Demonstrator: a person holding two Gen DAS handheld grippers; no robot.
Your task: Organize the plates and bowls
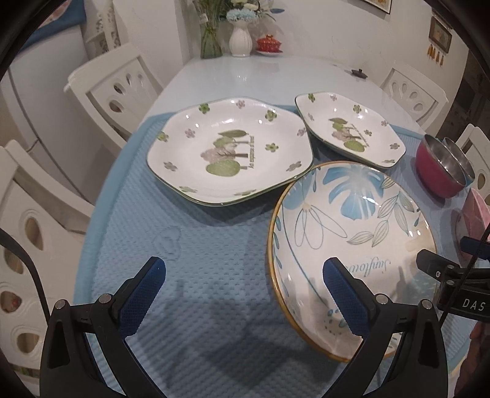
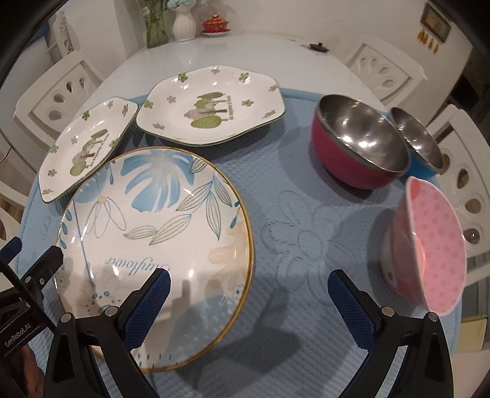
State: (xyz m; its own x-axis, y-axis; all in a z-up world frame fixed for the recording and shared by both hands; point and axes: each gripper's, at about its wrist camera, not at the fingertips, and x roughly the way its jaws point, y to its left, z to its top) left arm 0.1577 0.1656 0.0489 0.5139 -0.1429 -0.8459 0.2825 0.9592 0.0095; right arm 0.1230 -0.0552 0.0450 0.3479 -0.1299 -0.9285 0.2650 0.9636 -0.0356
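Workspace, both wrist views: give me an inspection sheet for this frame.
Surface: blue mat on a white table.
Job's things: round leaf plate nearest; two hexagonal tree plates, one large, one small whose edge overlaps the round plate's rim; red bowl and blue bowl, both steel-lined, side by side; pink bowl.
Clutter: vases, red lidded dish, small dark object at the far end.
Grippers: left gripper open, empty; right gripper open, empty.
Cables: black cable on the right gripper.
Surroundings: white chairs, wall picture.
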